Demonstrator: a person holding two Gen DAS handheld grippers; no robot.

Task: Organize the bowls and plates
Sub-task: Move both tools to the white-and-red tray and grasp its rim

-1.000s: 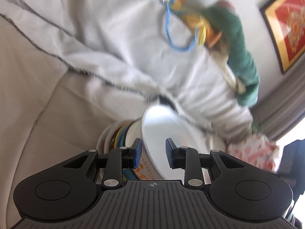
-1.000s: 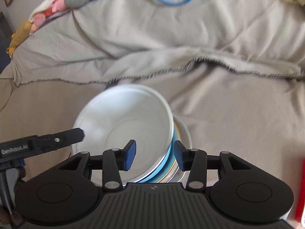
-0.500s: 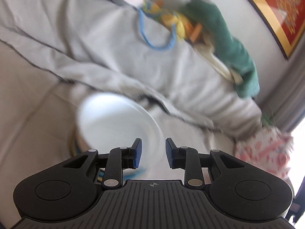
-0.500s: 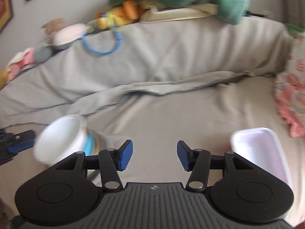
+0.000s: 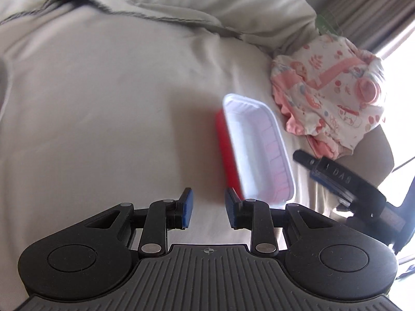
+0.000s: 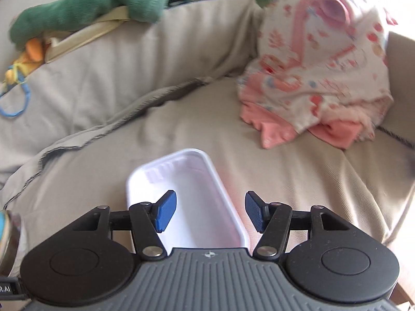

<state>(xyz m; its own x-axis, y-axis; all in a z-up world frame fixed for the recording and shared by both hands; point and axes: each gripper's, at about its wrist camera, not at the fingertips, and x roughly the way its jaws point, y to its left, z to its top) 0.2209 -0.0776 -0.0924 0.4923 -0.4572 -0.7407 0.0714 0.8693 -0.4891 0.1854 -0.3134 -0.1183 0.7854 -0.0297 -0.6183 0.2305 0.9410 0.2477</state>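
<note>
A white oblong tray with a red underside lies on the beige sofa cover. It also shows in the right wrist view. My left gripper is open and empty, just short of the tray's near left end. My right gripper is open wide and hovers over the tray's near half, its left fingertip over the tray's inside. The right gripper's body shows at the right of the left wrist view. The edge of the stacked dishes shows at the far left.
A pink patterned bundle of cloth lies at the sofa's right end, also in the left wrist view. A green cloth and a blue ring sit on the sofa back. The loose cover is creased behind the tray.
Both grippers have swung right, away from the white bowl on the plate stack, to the white tray. The right gripper has opened wider and now sits over the tray.
</note>
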